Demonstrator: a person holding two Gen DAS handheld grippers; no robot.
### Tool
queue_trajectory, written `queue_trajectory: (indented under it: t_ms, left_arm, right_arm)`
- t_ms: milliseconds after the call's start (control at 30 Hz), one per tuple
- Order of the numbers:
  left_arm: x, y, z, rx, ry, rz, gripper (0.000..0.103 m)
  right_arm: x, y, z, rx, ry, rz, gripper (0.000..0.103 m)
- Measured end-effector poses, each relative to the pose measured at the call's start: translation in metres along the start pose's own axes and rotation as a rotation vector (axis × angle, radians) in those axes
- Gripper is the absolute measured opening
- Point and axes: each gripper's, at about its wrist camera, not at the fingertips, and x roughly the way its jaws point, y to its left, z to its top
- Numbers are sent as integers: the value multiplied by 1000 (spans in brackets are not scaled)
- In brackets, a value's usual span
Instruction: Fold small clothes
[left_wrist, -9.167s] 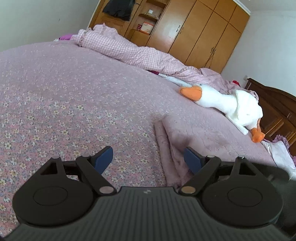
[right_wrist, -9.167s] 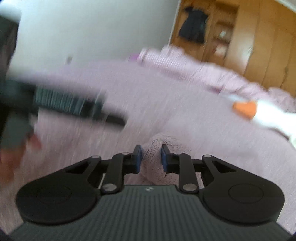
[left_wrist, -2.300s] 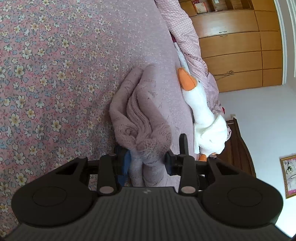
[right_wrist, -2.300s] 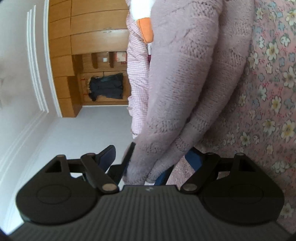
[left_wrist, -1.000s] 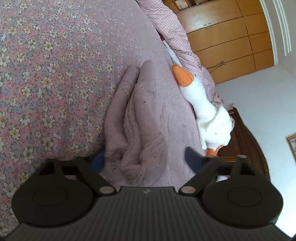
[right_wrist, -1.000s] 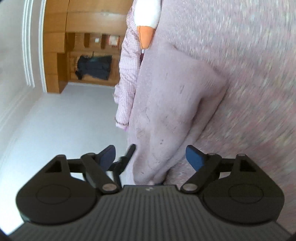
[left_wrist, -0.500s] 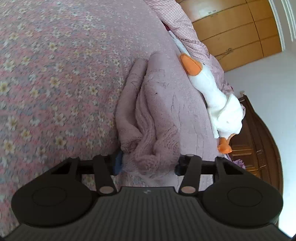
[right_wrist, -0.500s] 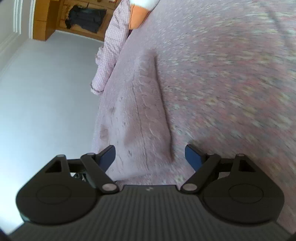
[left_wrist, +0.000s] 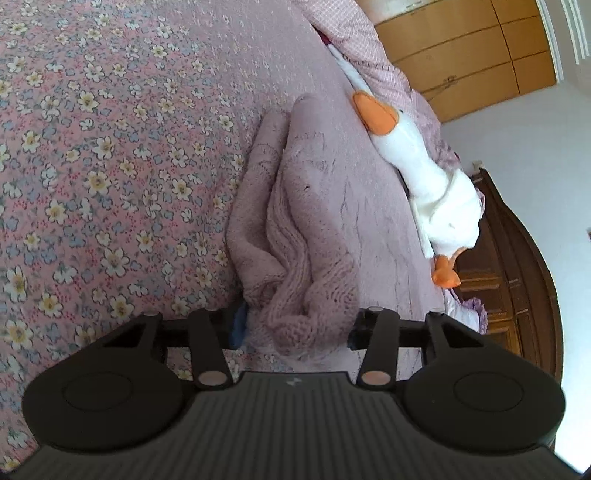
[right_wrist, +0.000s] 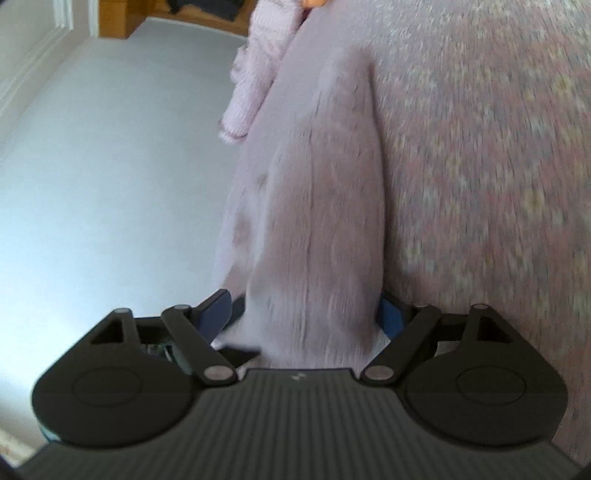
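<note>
One mauve knitted sweater (left_wrist: 314, 229) on the bed (left_wrist: 110, 147). One plush goose (left_wrist: 424, 173), just beside the sweater. One checked pink quilt (left_wrist: 369, 48), beyond the goose. One wooden wardrobe (left_wrist: 480, 51). Two claws: left claw (left_wrist: 293, 326), right claw (right_wrist: 304, 314).

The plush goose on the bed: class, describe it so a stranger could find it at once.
Start at the floral bedspread in the left wrist view and follow the bunched mauve knitted garment to its far side. Lying alongside it is the plush goose, the only white thing there, with an orange beak and orange feet.
</note>
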Motion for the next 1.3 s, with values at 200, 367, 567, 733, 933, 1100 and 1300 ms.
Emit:
queue_trajectory:
  t_ms: [200, 367, 567, 733, 933, 1100, 1300]
  left_arm:
    - [1, -1, 8, 36, 44, 19, 58]
    - [0, -6, 1, 91, 10, 18, 45]
    - [-11, -18, -4, 116, 16, -32, 39]
    - [-26, -52, -8, 110, 16, -119, 39]
    - [-41, -97, -13, 120, 16, -164, 39]
    - [-26, -140, -4, 150, 10, -173, 39]
    - [9, -192, 37, 206, -58, -250, 38]
  right_arm:
    - [7, 1, 3, 23, -41, -12, 82]
    - [12, 1, 3, 49, -59, -56, 47]
    - [-10, 15, -8, 55, -88, 1, 40]
    - [-46, 57, -3, 11, -121, 20, 40]
    - [-89, 96, -6, -43, -166, 6, 40]
    - [-108, 95, 14, -5, -239, -4, 39]
    - [-115, 100, 82, -59, -365, 60, 38]
